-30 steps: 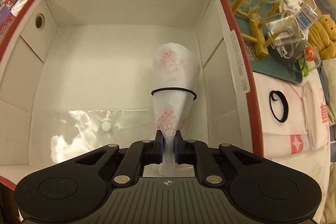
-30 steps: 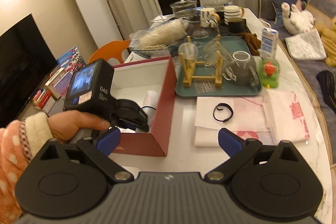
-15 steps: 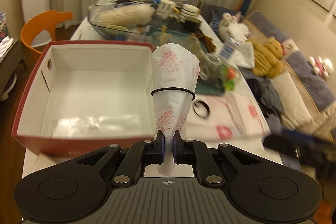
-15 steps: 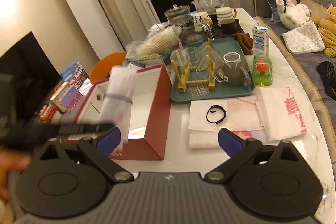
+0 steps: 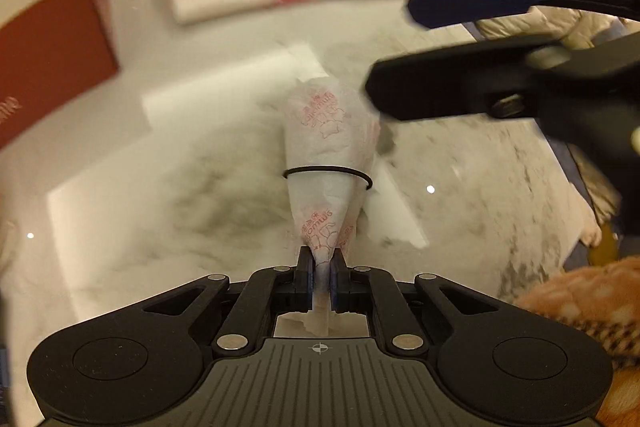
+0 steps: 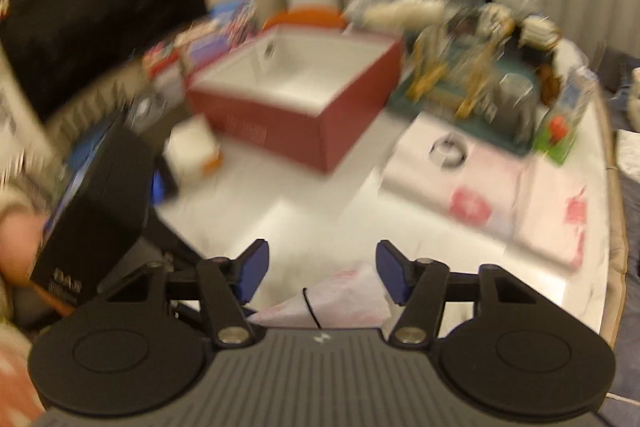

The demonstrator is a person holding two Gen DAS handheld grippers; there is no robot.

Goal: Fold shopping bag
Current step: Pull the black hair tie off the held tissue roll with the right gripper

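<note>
A rolled white shopping bag [image 5: 328,147] with red print, bound by a black elastic band [image 5: 328,171], hangs over the marble table [image 5: 160,167]. My left gripper [image 5: 321,259] is shut on its narrow end. My right gripper [image 5: 396,51] comes in from the right, one finger on each side of the wide end. In the right wrist view the bag [image 6: 344,295] lies between the blue pads of the right gripper [image 6: 322,267]; the jaws are closing and the pads stand clear of it. The left gripper's black body [image 6: 100,211] is at the left, held by a hand.
A red box [image 6: 304,95] with a white inside stands at the left of the table. Flat folded bags [image 6: 480,187] lie at the right, with a black band [image 6: 448,151] on them. Behind is a teal tray [image 6: 460,83] with glasses on a wooden rack. Both views are blurred.
The left gripper has lifted the rolled bag out of the red box and carried it right, over the table. The right gripper has come around the bag's wide end and its jaws have narrowed.
</note>
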